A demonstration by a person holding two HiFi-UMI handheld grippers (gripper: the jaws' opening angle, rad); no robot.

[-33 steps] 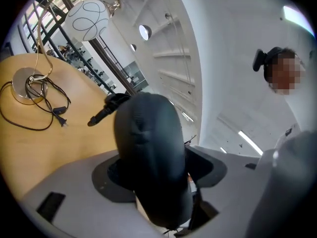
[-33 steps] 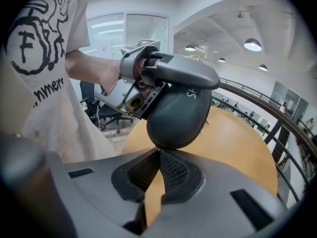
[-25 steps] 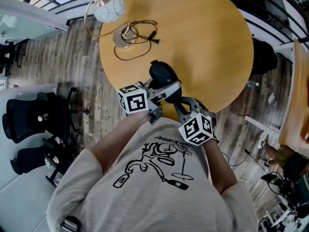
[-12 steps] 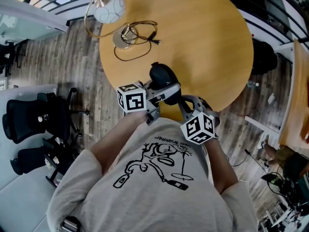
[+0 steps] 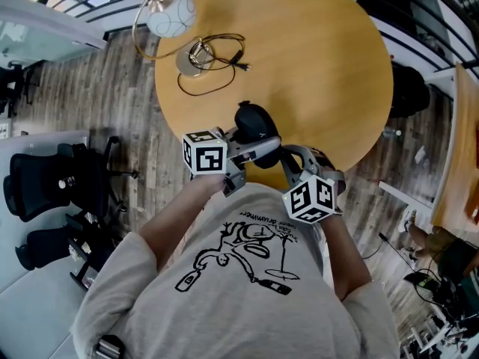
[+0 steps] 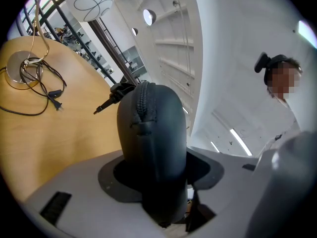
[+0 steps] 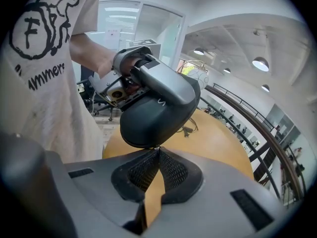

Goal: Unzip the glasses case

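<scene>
The dark grey oval zip-up glasses case [image 5: 253, 120] hangs over the near rim of the round wooden bench [image 5: 322, 58]. It's clamped in the left gripper [image 5: 254, 142], whose fingers have just squeezed in a bit on it. The right gripper [image 7: 157, 151] has its fingers pressed together, tips at the case's seam. Since a second ago the whole bundle slid a touch toward the person; the white globe lamp [image 5: 169, 13] hasn't budged.

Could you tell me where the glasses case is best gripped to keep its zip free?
Pinch its two smooth broad faces, coming in end-on, as the left gripper, jaws just closed tighter, does on the glasses case: the zip along the narrow edge stays uncovered.
</scene>
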